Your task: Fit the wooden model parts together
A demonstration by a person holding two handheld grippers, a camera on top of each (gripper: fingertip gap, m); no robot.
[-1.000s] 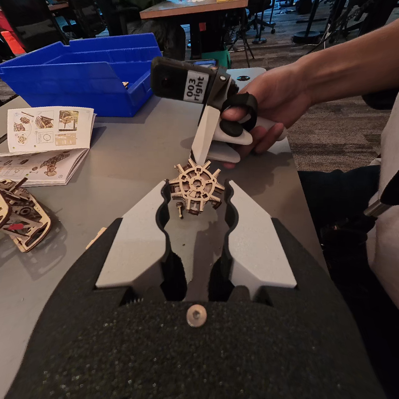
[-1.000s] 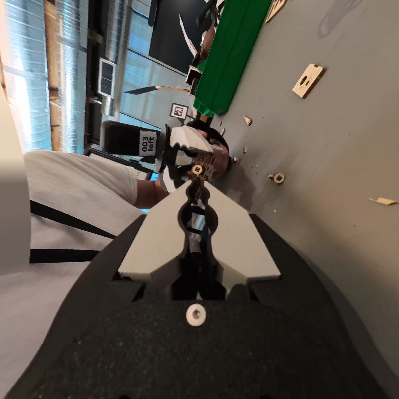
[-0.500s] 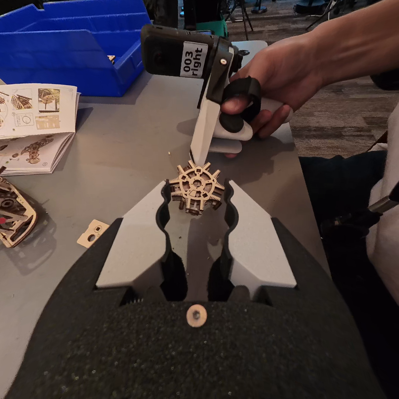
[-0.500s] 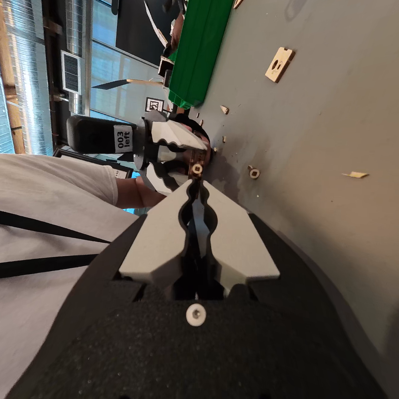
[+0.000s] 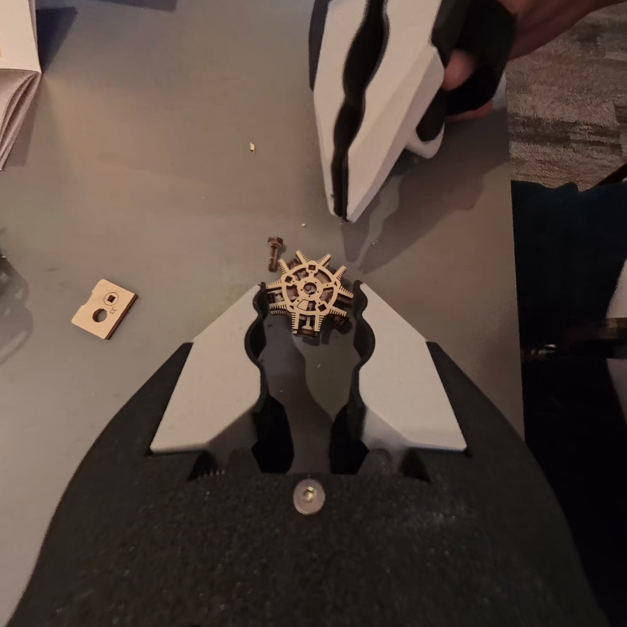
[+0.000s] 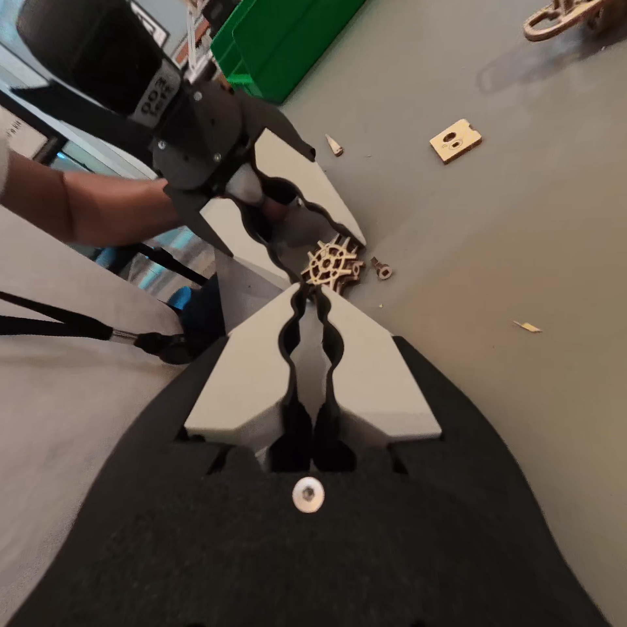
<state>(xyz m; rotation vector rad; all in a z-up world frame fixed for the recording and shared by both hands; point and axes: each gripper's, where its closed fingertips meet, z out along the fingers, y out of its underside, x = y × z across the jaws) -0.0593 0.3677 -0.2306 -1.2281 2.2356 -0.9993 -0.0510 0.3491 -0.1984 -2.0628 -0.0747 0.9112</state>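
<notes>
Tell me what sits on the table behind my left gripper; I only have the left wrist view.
Observer: A pointed wooden chip lies on the table beside the left gripper, back from its fingertips.
Operator: Report anything bigger back there.
Observer: A green bin stands further off.
Operator: Check the right gripper.
Observer: The right gripper has its fingers slightly apart; bare table shows between them, nothing held.
</notes>
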